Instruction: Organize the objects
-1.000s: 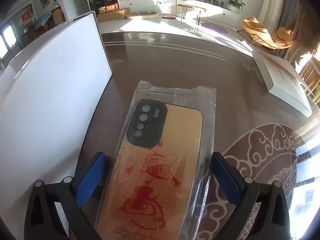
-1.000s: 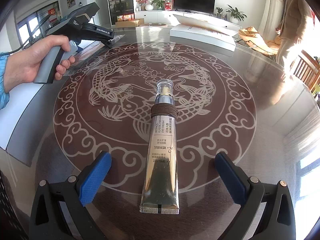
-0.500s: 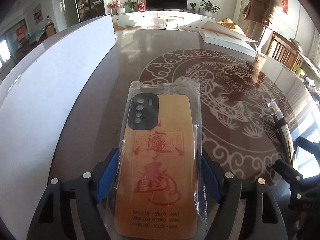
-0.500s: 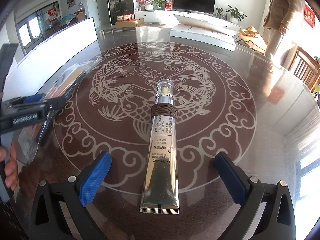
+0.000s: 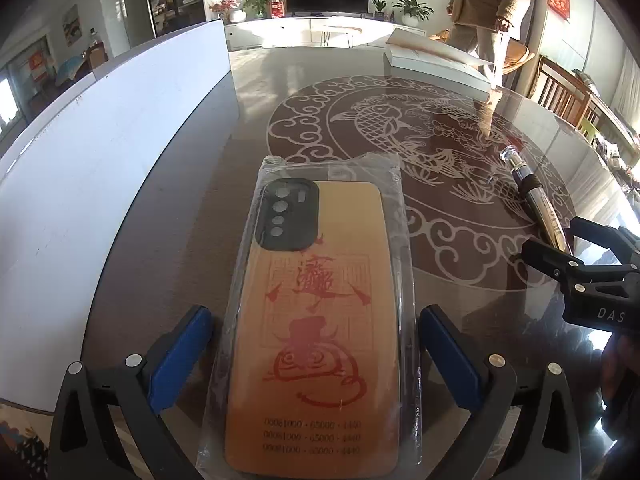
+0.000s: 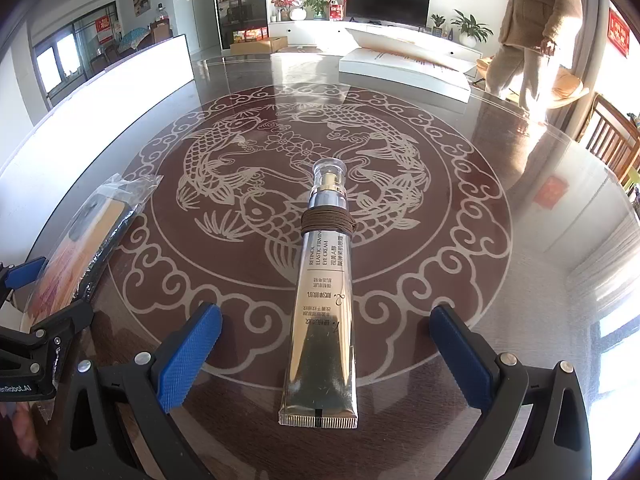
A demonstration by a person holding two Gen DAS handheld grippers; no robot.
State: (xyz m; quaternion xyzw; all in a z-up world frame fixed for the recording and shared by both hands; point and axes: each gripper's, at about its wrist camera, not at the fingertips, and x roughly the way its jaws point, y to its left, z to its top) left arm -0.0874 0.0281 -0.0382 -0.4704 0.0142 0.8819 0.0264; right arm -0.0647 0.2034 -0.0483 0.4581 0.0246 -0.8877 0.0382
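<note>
A tan phone case (image 5: pixel 316 320) with red print and a black camera block, sealed in a clear bag, lies lengthwise between the jaws of my left gripper (image 5: pixel 316 316). The jaws are opening, and both blue pads stand clear of the bag. A gold eye-cream tube (image 6: pixel 326 288) with a brown cord wound round its neck lies on the glass table, cap pointing away. My right gripper (image 6: pixel 325 314) is open, one finger on each side of the tube's flat end, not touching it. The right wrist view shows the phone case (image 6: pixel 80 240) at far left, with the left gripper (image 6: pixel 50 292) around it.
A long white board (image 5: pixel 100 160) runs along the table's left side. A flat white box (image 6: pixel 404 70) lies at the far edge. A person (image 6: pixel 528 28) stands beyond the table at back right, near wooden chairs (image 5: pixel 568 96). The table (image 6: pixel 460 184) bears a carp pattern.
My left gripper carried the phone case from beside the white board towards the tube, shut on it half a second ago, and now stands open. The right gripper and tube have not moved.
</note>
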